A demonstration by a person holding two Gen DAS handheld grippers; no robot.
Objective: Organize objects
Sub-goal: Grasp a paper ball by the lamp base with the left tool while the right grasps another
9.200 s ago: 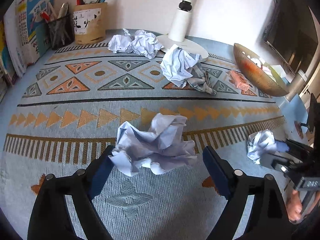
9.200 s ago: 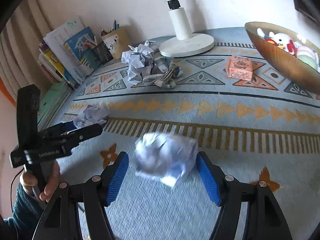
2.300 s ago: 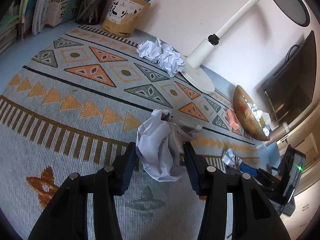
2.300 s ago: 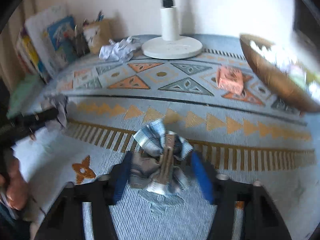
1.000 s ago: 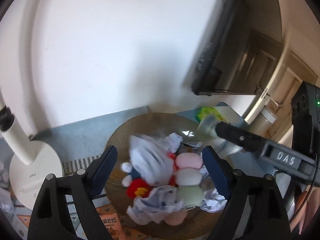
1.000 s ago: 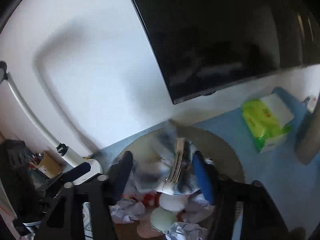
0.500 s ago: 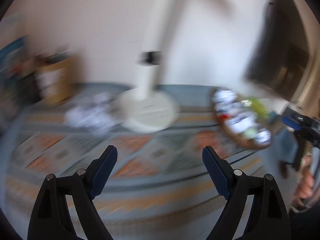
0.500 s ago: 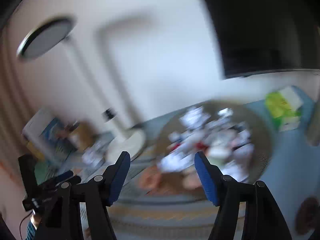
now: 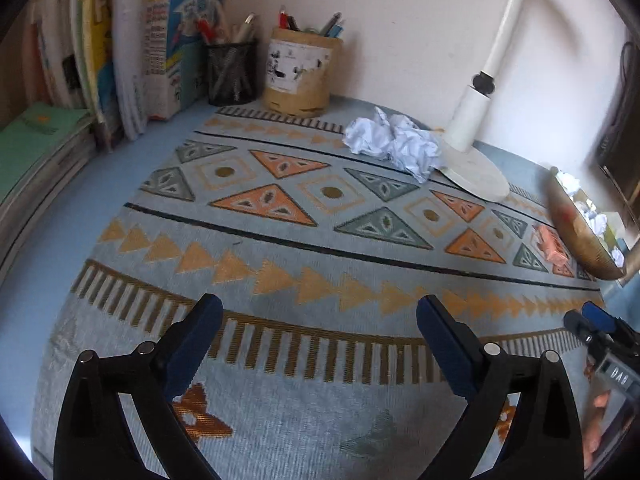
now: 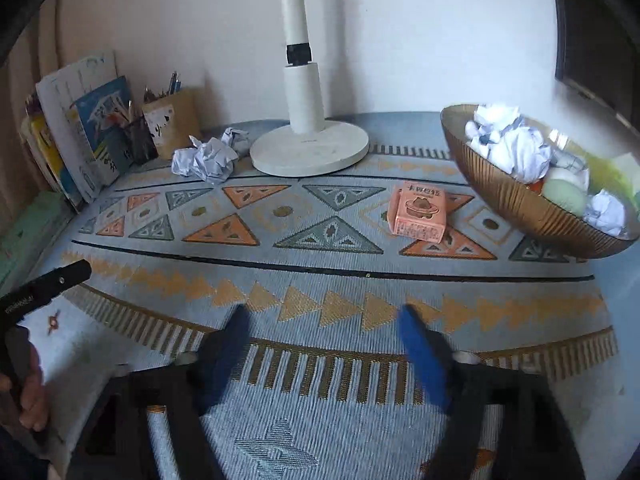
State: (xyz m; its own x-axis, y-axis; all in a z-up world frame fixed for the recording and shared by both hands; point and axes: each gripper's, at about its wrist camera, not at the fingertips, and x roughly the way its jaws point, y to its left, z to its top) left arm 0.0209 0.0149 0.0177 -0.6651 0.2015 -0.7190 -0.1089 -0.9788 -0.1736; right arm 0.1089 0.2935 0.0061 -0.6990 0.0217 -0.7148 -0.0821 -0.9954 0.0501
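Note:
My left gripper [image 9: 320, 312] hangs over the patterned mat [image 9: 280, 248], its jaws opening wide with nothing between them. My right gripper [image 10: 324, 320] is blurred above the mat's [image 10: 320, 248] near part, its jaws also opening and empty. Crumpled white paper balls [image 9: 394, 144] [image 10: 208, 158] lie by the lamp base [image 9: 476, 174] [image 10: 310, 150] at the back. A bronze bowl [image 10: 516, 196] [image 9: 576, 236] at the right holds crumpled paper and soft toys. A small pink box [image 10: 420, 212] [image 9: 554, 246] rests on the mat beside the bowl.
Books [image 9: 120, 52] [image 10: 80, 136] stand along the left edge, with a mesh pen cup [image 9: 232, 72] and a tan pen holder [image 9: 300, 74] [image 10: 172, 124] at the back wall. The other hand-held gripper shows at each view's edge: the right gripper [image 9: 600, 332], the left gripper [image 10: 44, 284].
Both grippers let go of their loads over the bowl, opened wider, and swung left and down to hang over the mat. The paper and checked cloth are no longer held.

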